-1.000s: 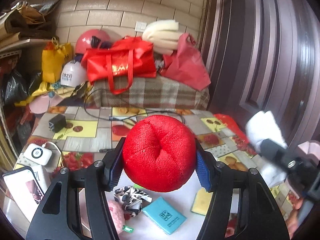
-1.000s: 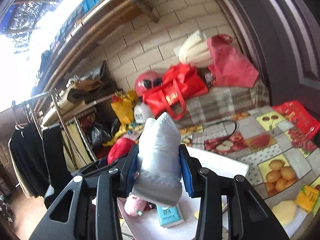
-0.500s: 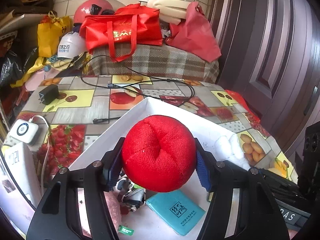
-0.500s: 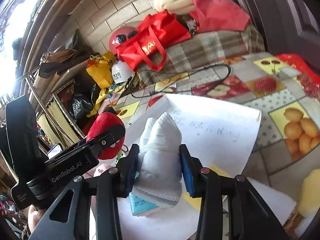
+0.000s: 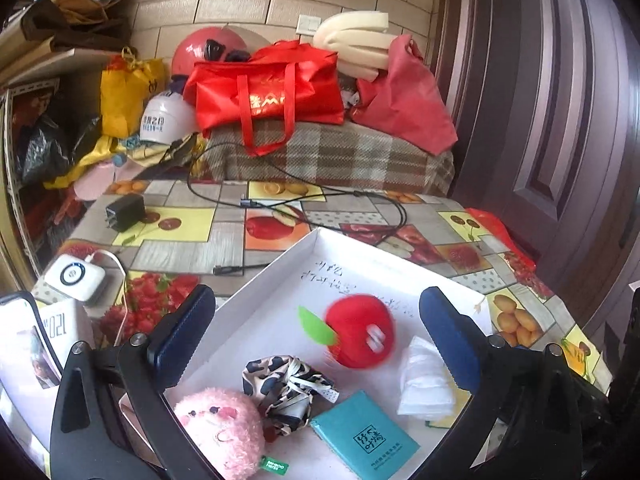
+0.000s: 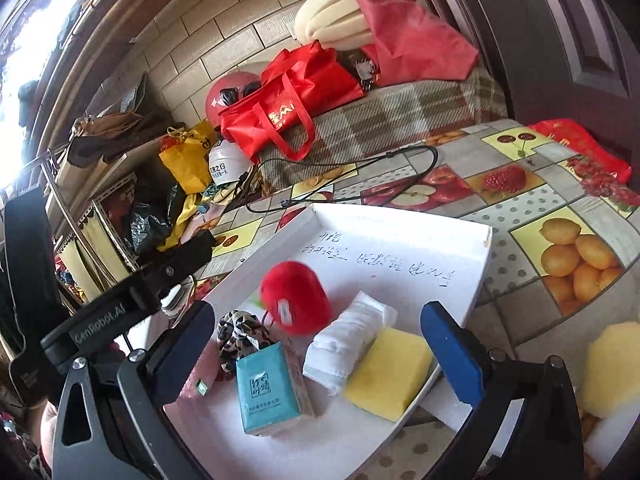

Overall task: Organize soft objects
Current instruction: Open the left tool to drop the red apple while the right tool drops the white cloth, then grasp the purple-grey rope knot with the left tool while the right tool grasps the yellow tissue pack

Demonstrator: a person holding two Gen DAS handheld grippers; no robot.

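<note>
Left claw (image 5: 318, 322) is spread wide, its blue pads (image 5: 182, 330) holding nothing. Right claw (image 6: 316, 334) is likewise wide apart and empty, tilted downward.

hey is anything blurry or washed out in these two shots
Left wrist view: the red plush apple in the white tray is motion-smeared, the rest sharp. Right wrist view: the apple is blurred too, and the top-left corner is blown out by daylight. Both views bend straight lines, fisheye style.
</note>
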